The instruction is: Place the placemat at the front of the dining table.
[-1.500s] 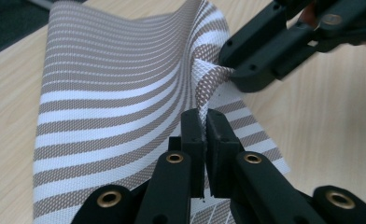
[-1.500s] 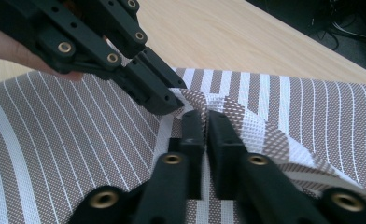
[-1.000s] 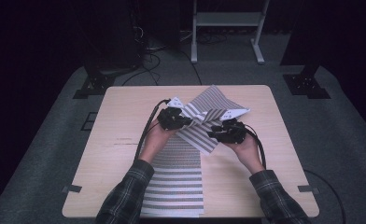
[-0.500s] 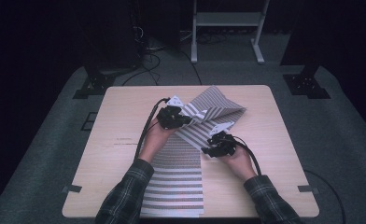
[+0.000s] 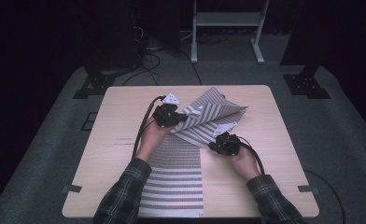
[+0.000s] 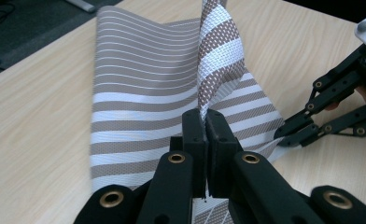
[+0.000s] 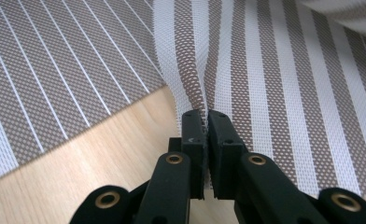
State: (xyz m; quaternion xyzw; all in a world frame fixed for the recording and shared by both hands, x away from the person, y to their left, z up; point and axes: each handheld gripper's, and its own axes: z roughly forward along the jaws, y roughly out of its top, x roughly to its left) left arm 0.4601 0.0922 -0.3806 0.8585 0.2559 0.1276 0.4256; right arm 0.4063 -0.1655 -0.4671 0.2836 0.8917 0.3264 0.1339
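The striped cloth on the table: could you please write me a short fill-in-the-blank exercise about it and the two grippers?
1. The cloth has brown and ____ stripes.
2. The left gripper is shut on a ____ of the cloth that stands up from the table.
3. The right gripper is ____ on the cloth's edge.
4. The sleeves of the person have a ____ pattern.

Missing words: white; fold; shut; plaid

striped mat (image 5: 176,182) on table (image 5: 120,116), far part folded up; left tool (image 5: 183,117) behind right tool (image 5: 213,146).
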